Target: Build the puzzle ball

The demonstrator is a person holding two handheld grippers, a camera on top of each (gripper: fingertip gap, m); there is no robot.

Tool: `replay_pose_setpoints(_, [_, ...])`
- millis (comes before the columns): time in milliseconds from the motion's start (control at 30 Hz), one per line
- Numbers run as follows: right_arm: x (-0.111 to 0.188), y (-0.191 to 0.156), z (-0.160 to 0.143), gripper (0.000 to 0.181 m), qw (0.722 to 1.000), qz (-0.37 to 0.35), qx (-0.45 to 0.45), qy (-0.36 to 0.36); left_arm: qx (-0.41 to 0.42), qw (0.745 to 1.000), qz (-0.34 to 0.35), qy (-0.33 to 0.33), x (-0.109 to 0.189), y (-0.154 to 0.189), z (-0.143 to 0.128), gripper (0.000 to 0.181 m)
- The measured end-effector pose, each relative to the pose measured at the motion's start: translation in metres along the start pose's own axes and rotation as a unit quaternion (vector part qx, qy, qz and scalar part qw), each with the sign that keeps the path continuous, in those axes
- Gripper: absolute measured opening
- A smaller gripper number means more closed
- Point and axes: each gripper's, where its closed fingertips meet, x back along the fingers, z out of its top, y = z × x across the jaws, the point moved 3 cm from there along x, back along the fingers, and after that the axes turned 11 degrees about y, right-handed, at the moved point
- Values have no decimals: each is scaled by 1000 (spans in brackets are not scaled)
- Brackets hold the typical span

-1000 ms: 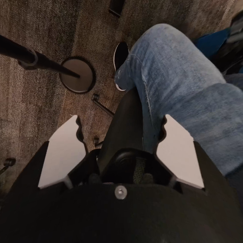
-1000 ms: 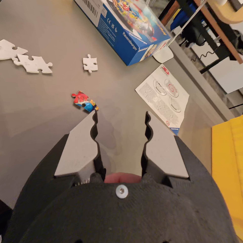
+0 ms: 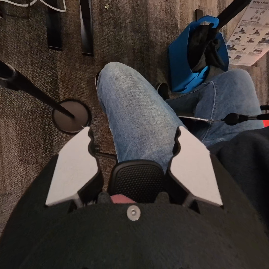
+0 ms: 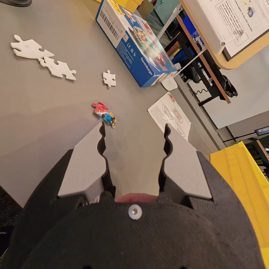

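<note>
In the right wrist view my right gripper point(image 4: 134, 125) is open and empty above the grey table point(image 4: 43, 116). A coloured pair of joined puzzle pieces point(image 4: 104, 114) lies face up just beyond its left fingertip. A single white piece point(image 4: 109, 78) lies farther off. Two larger white joined pieces point(image 4: 42, 57) lie at the far left. The blue puzzle box point(image 4: 135, 48) stands behind them. My left gripper point(image 3: 133, 129) is open and empty. It points down at a person's knee in jeans point(image 3: 133, 110), off the table.
A printed instruction sheet point(image 4: 170, 116) lies on the table right of the right gripper. A yellow bin point(image 4: 240, 182) stands at the right edge. In the left wrist view there are a round stand base point(image 3: 71, 116), a blue bag point(image 3: 196, 55), a chair armrest point(image 3: 136, 179) and carpet.
The right gripper has pulled back and tilted, so the pieces and box sit farther off. The left gripper has swung, so the knee now sits centred between its fingers and the blue bag shows.
</note>
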Motion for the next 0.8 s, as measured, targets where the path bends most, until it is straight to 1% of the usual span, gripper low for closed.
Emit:
replay_pose_setpoints(100, [2,-2,1,83,1000,-2,2,3,-18,1000,2,4,1,2,2,106])
replay_pose_setpoints(133, [5,-3,3,85,1000,-4,6,12,-28,1000,3,6,1,3,3,106])
replay_pose_setpoints(200, [13,-8,7,83,999,-7,18,30,-34,999,3,3,0,4,3,107])
replay_pose_setpoints(233, [22,-11,12,81,999,-9,23,44,-39,999,7,5,1,4,3,107])
replay_pose_setpoints(300, [45,-31,36,73,995,3,45,93,-44,999,13,6,3,2,3,107])
replay_pose_setpoints(367, [74,-71,66,64,986,53,77,134,-47,998,26,15,4,-3,6,105])
replay_pose_setpoints(433, [103,-131,95,59,967,153,91,183,-70,997,33,16,0,-6,13,103])
replay_pose_setpoints(467, [113,-163,104,57,955,200,96,197,-94,995,33,27,-6,-4,21,103])
replay_pose_setpoints(533, [118,-223,108,57,933,284,85,203,-141,989,18,50,-25,7,41,102])
replay_pose_setpoints(600, [105,-276,102,58,915,346,68,197,-171,983,-6,66,-57,20,59,100])
replay_pose_setpoints(667, [79,-321,90,61,898,397,46,184,-193,977,-33,82,-94,29,75,100])
replay_pose_setpoints(733, [40,-359,71,65,889,430,26,156,-211,972,-37,95,-131,27,89,102])
replay_pose_setpoints(767, [17,-376,58,70,887,442,22,133,-209,972,-41,102,-149,24,95,101])
replay_pose_setpoints(800, [-7,-391,46,71,885,452,12,113,-200,974,-48,98,-165,20,97,102])
